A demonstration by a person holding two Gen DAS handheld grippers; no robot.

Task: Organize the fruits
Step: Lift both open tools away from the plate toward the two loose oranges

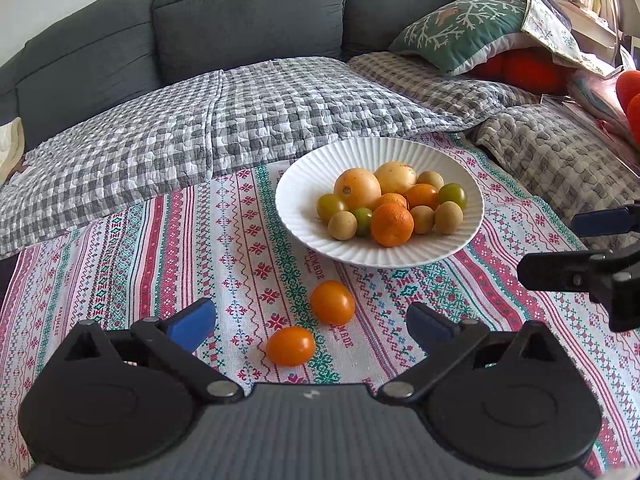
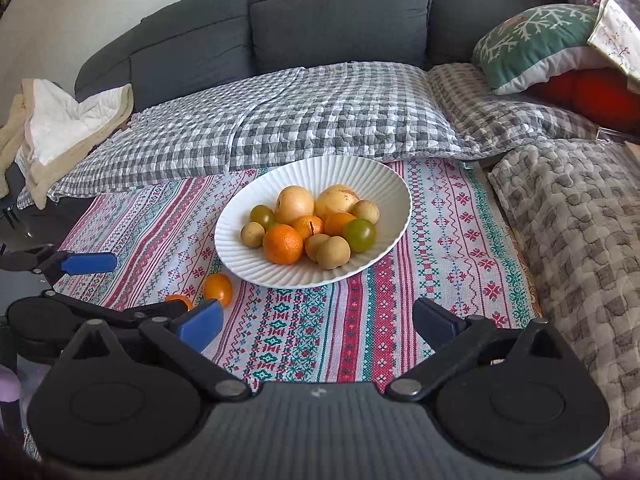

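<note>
A white ribbed bowl (image 1: 304, 168) (image 2: 244, 264) holds several fruits: yellow, orange, green and tan ones. Two orange tomatoes lie loose on the patterned cloth in front of it, one nearer the bowl (image 1: 332, 302) (image 2: 218, 289) and one closer to me (image 1: 290, 346) (image 2: 179, 300). My left gripper (image 1: 312, 320) is open and empty, just behind the two loose tomatoes. My right gripper (image 2: 316, 320) is open and empty, over the cloth to the right of them. Each gripper shows at the edge of the other's view.
The striped embroidered cloth (image 1: 160, 248) covers the table. Behind it is a grey sofa (image 1: 240, 20) with a checked quilt (image 1: 200, 120). A green cushion (image 1: 460, 28) and red cushions lie at the right. A beige blanket (image 2: 60, 120) lies at the left.
</note>
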